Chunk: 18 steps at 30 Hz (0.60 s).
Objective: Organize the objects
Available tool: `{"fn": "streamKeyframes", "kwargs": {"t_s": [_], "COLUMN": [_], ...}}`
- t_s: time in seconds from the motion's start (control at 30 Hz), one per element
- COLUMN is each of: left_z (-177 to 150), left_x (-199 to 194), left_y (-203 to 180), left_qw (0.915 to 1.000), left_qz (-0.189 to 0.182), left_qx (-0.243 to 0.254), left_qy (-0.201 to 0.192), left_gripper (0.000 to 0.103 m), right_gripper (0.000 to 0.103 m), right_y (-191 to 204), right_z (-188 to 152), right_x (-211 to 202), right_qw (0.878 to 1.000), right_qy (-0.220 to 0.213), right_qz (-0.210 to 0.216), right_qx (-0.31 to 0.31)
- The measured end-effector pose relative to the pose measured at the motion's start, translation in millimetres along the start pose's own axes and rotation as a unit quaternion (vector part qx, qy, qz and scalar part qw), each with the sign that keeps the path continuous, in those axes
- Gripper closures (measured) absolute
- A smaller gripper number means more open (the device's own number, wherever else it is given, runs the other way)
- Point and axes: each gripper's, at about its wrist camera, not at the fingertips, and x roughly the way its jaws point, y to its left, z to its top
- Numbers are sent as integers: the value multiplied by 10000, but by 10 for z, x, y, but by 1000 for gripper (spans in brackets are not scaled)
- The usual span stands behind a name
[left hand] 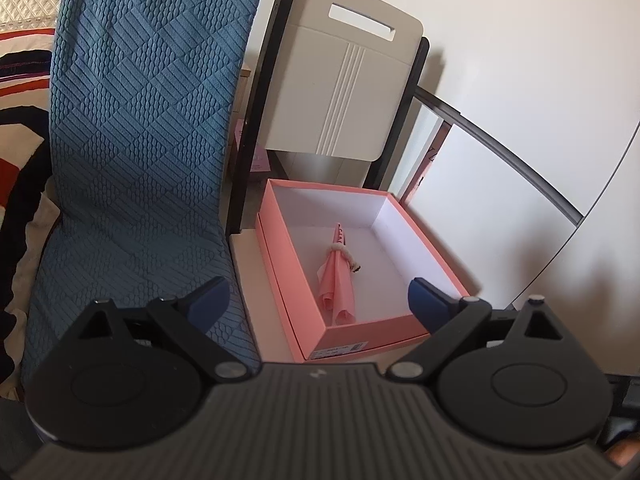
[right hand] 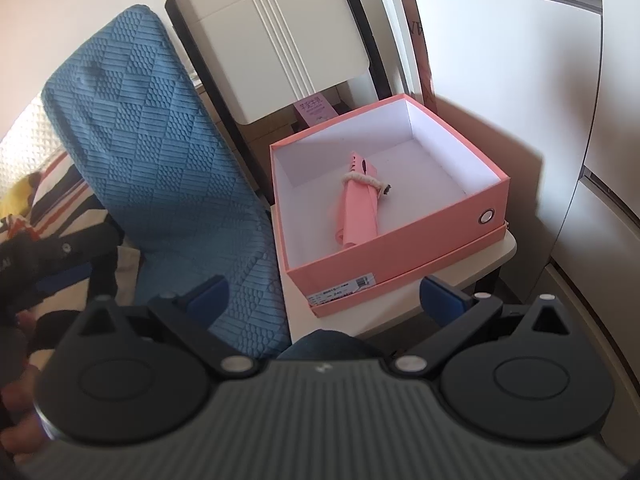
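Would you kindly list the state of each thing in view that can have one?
Pink box: open, lid off, nested in its lid beneath.
Pink paper roll: rolled, tied with cord, lying inside the box.
Left claw: open, empty.
Right claw: open, empty.
White folding chair: unfolded, holding the box.

An open pink box [left hand: 372, 326] with a white inside sits nested in its own pink lid [right hand: 404, 280] on a pale chair seat. A barcode label is stuck on its near end, and a round metal eyelet on one side wall. Inside, on the floor of the box, lies a rolled pink bag [left hand: 338, 280], tied round its middle with a cream cord [right hand: 366, 179].
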Motion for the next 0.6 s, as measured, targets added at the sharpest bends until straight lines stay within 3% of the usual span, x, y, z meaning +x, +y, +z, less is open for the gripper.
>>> {"fn": "streamKeyframes", "kwargs": {"t_s": [0.6], "left_z": [6], "left_x": [6], "left_y": [11], "left_qw": [10000], "left_qz": [-10], "left_qx": [13], "left_qy": [2], "left_gripper": [5], "right_gripper": [0], "right_y": [5], "right_z": [-1], "right_x": [46], "right_qw": [10000], "right_qy": [73], "right_qz": [-2], "right_qx": [22]}}
